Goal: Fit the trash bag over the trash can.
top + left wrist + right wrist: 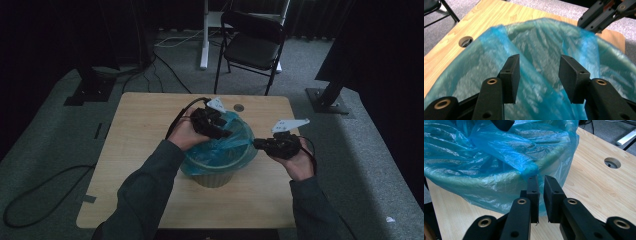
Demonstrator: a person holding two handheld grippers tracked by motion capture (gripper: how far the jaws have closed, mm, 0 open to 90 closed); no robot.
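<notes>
Blue bag liner (227, 145) draped over bin (215, 176) rim, partly fitted; right gripper (541, 185) pinching film at rim, left gripper (539, 75) unclenched above bin mouth; smoothing remains.

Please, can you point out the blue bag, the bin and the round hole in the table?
blue bag (499, 150): right gripper view, crumpled plastic inside.
bin (215, 178): high view, bare front wall.
round hole (612, 162): right gripper view, its opening.
</notes>
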